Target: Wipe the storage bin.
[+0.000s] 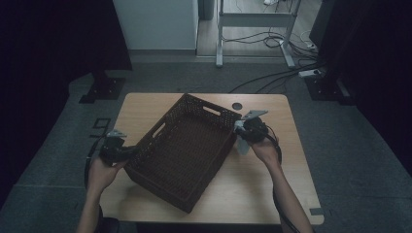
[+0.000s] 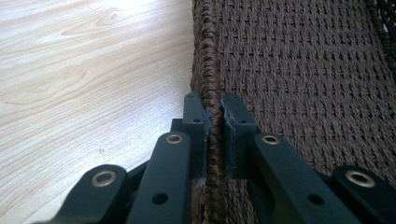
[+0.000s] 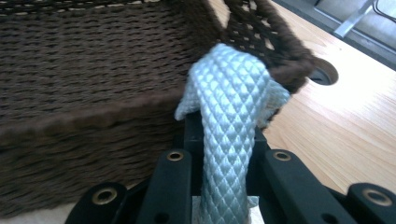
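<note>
Wicker fills the middle of the high view: a dark brown woven basket [image 1: 182, 150] sits skewed on the pale wooden table [image 1: 272, 179], one corner toward six o'clock and the opposite one toward twelve. The left gripper [image 1: 127, 151] meets the basket's rim at nine o'clock, with the person's left hand [image 1: 101, 171] behind it. The right gripper [image 1: 239, 127] sits at the basket's two o'clock corner, a pale blue strip [image 1: 242, 145] hanging just below it. In the left gripper view, the two black jaws are clamped on the basket's braided rim [image 2: 211, 93], one pad on each side of the wall; bare table [image 2: 84, 84] lies at nine o'clock and the basket's woven wall [image 2: 308, 74] spreads to three o'clock. In the right gripper view, the jaws are closed on a pale blue woven strap [image 3: 229, 116] that rises between them toward twelve o'clock, in front of the basket's corner [image 3: 285, 70]. The basket's wall [image 3: 84, 79] spans nine to eleven o'clock, and a round hole in the table [image 3: 327, 72] lies at two o'clock.
</note>
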The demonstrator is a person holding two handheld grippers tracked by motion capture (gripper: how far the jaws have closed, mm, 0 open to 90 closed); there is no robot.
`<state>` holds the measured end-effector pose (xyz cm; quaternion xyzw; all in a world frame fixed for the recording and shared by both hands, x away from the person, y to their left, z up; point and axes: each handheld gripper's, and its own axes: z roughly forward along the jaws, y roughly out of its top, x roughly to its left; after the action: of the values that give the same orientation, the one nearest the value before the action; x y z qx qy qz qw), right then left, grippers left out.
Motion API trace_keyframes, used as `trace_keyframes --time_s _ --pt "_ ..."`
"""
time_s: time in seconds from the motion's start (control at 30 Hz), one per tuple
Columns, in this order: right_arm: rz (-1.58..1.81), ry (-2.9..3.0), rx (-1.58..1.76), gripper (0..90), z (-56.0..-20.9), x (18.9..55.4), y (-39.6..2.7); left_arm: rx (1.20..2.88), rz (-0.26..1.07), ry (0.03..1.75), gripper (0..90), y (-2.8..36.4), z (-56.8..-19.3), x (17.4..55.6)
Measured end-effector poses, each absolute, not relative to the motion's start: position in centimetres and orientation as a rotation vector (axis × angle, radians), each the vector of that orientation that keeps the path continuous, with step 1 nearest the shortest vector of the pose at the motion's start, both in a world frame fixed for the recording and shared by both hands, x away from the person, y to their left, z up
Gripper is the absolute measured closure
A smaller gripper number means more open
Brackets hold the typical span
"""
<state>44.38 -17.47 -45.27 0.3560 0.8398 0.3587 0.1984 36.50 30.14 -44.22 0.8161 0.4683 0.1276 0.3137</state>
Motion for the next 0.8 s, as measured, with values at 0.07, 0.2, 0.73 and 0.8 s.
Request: trace_keyframes --time_s 0.07,0.2,0.73,0.8 --pt "0.990 2.353 0.978 77.3 -45.2 44.0 -17.1 2.151 0.341 1.236 81.5 30.1 -44.2 36.5" --pt "1.010 2.371 0.954 77.4 -45.3 43.2 -16.7 2.147 0.338 1.240 81.4 30.1 -44.2 36.4" --pt "0.994 2.420 0.843 76.8 -45.3 40.8 -15.4 2.129 0.319 1.244 81.3 30.3 -44.3 36.5" --pt "0.992 2.425 0.835 76.7 -45.3 40.6 -15.3 2.127 0.316 1.246 81.3 30.3 -44.3 36.5"
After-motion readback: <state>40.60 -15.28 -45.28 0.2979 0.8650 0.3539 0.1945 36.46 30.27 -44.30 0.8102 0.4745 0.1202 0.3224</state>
